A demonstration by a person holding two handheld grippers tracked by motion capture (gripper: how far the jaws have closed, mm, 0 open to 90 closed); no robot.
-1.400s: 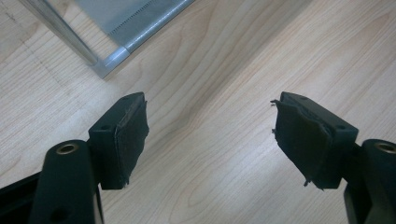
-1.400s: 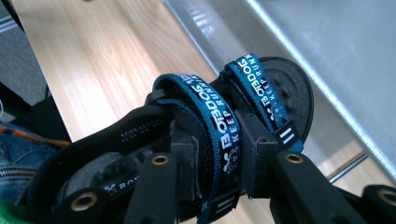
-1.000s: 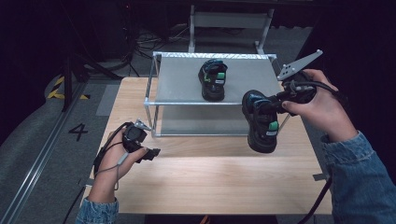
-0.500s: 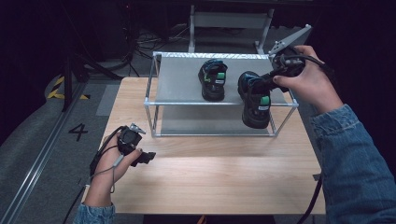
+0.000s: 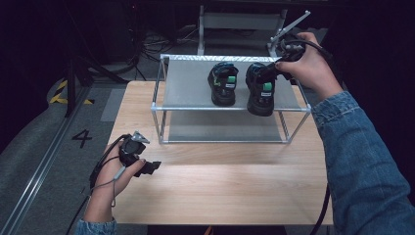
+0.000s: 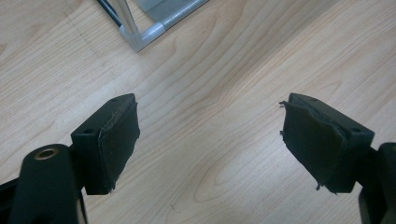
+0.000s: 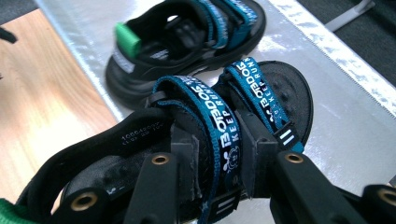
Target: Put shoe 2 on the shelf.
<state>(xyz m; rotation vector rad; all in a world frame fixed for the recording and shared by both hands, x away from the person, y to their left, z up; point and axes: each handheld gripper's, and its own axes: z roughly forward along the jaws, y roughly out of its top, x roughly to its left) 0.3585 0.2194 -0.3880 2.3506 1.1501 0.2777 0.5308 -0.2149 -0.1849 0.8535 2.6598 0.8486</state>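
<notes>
The wooden surface (image 5: 220, 186) sits in a dark room, with a metal rack (image 5: 230, 108) at its far side. Your right gripper (image 7: 217, 163) has its jaws squeezed on the blue strap of a sandal (image 5: 260, 93), over the rack's top shelf. A second sandal (image 5: 223, 84) stands just beside it. Your left gripper (image 6: 210, 144) rests low over bare wood, jaws wide, holding nothing.

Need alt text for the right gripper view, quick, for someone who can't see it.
The right gripper is shut on a blue strap of a black sandal above a metal shelf. A matching sandal stands on the shelf just beyond.
</notes>
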